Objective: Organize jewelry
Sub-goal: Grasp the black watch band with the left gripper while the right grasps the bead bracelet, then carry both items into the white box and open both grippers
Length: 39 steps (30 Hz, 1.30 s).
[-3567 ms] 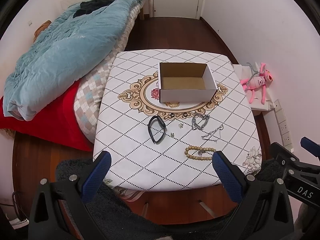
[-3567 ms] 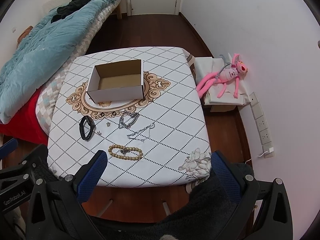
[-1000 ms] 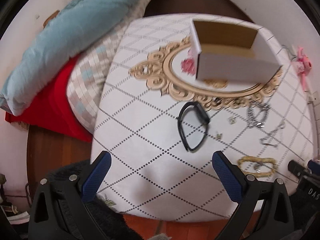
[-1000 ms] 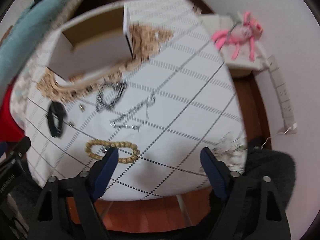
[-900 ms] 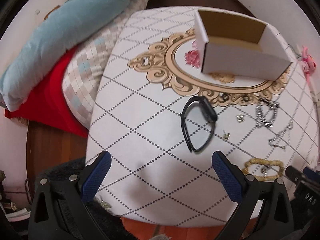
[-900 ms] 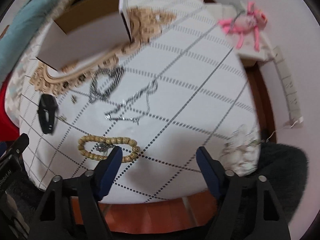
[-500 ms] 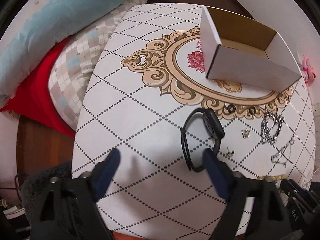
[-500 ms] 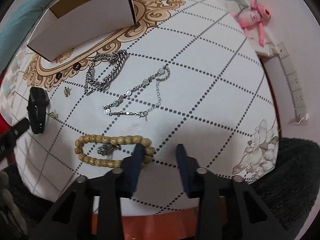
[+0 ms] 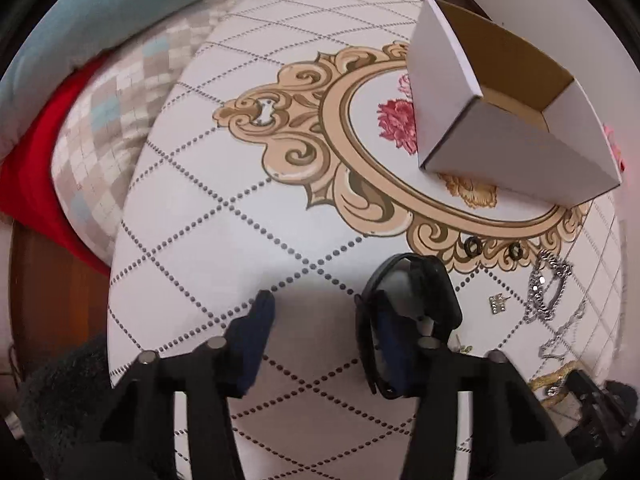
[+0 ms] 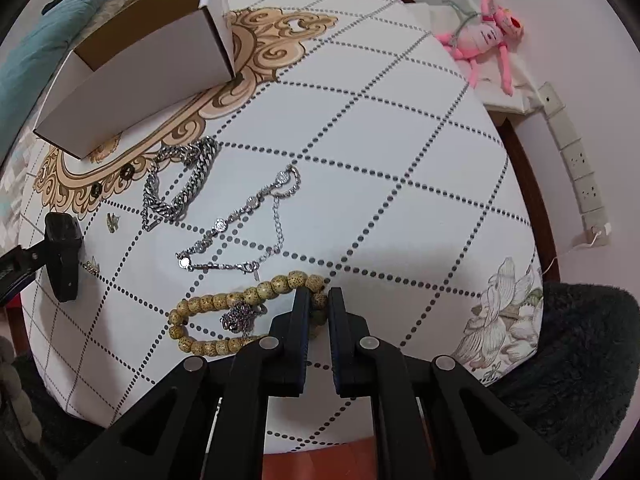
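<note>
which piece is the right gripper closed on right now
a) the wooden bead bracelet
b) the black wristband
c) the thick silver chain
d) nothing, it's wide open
a: in the right wrist view the right gripper has its jaws nearly together on the right end of the wooden bead bracelet, while the thick silver chain and the black wristband lie apart from it.

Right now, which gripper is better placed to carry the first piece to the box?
Likely right: the right gripper is shut on the wooden bead bracelet. The left gripper is open, one finger inside the black band, nearer the box.
</note>
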Tool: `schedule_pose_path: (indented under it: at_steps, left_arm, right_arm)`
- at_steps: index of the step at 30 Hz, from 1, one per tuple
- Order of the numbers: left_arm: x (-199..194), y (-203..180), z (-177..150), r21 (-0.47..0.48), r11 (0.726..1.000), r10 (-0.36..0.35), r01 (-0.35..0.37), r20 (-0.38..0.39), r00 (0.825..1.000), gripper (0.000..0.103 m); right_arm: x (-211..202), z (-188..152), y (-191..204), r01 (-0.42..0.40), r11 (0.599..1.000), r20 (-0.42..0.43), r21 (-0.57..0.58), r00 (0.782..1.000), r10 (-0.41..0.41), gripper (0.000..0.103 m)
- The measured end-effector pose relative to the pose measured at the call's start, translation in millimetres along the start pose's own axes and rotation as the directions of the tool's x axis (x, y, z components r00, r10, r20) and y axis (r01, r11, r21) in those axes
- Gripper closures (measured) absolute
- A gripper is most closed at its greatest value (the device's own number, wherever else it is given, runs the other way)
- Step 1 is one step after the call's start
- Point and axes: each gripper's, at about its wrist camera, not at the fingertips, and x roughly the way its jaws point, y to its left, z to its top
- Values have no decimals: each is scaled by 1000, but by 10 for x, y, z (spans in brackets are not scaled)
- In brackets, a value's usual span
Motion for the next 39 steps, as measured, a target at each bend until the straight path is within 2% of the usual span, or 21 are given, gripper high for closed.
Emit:
schedule_pose_path:
  at_steps: [3,4,6,13,16,22,28,33,35,39]
  left_arm:
    - [0,-66,10,49,999,-7,6,21,1000,95]
    - [1,-86,12,62,998,-4,3,23,1000,98]
    - [-21,-151,-8,80,997,2,-5,27,1000,98]
    - [-140,-233,-80,109,994,10,-16,61,998,99]
    - [-315,-319,-161,106,994,13,-21,74,997,99]
    - [-753,-500,-198,123,992,-49,32,138,989,99]
    - [-1135,-596,207,130,988,-113,87,211,971,99]
    - [-1271,-629,655,127,989,-111,79,269,957,99]
    - [-1268,-629,827,120,989,-113,83,275,955,99]
    - [-1184,-619,1125,108,990,-118,93,263,958,99]
  right_arm:
    - [43,44,-9,6,1000,2,-8,1000,-6,93]
    - [48,50,4,8,1000,6,-12,1000,-8,93]
    - [127,155,-75,12,1000,18,-25,1000,-12,93]
    - [56,209,-29,-14,1000,46,-26,999,15,94]
    - [-110,247,-25,-65,997,73,-32,995,67,94]
    - [-558,375,47,-168,983,134,-73,975,177,94]
    - [-1118,662,240,-240,960,208,-147,941,267,94]
    - [-1452,1065,375,-249,947,277,-201,913,299,94]
    - [-1533,1265,435,-248,944,301,-220,903,307,94]
    - [-1512,1625,515,-246,941,306,-230,900,310,94]
